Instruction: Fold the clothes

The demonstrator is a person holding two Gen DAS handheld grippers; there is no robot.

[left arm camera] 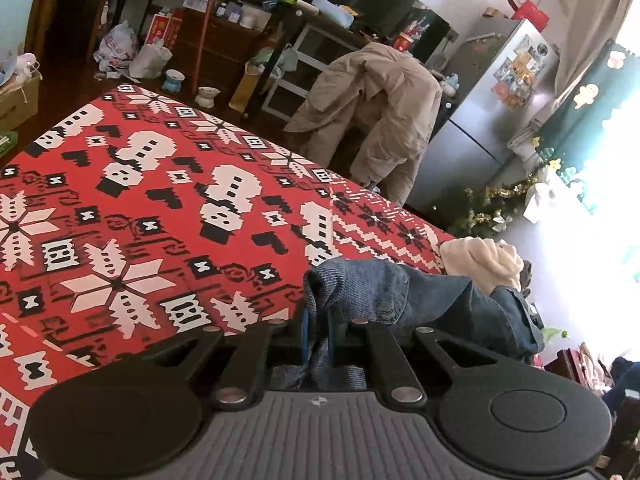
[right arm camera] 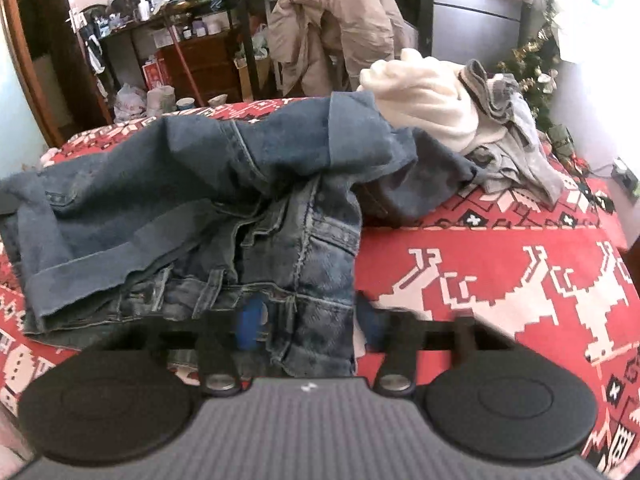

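Blue jeans (right arm camera: 200, 192) lie crumpled on the red patterned cloth (right arm camera: 500, 248) that covers the table. My right gripper (right arm camera: 312, 324) is at their near edge, its blue pads (right arm camera: 252, 320) against both sides of a thick bunch of denim by the waistband. In the left wrist view, my left gripper (left arm camera: 319, 332) is shut on a fold of the jeans (left arm camera: 380, 292) and holds it a little above the cloth (left arm camera: 160, 200). The denim trails off to the right toward a cream garment (left arm camera: 480, 260).
A pile with the cream garment (right arm camera: 432, 96) and a grey garment (right arm camera: 516, 136) sits at the table's far right. A beige coat (right arm camera: 332, 20) hangs over a chair behind the table. Cluttered shelves (left arm camera: 224, 12) and a fridge (left arm camera: 480, 120) stand beyond.
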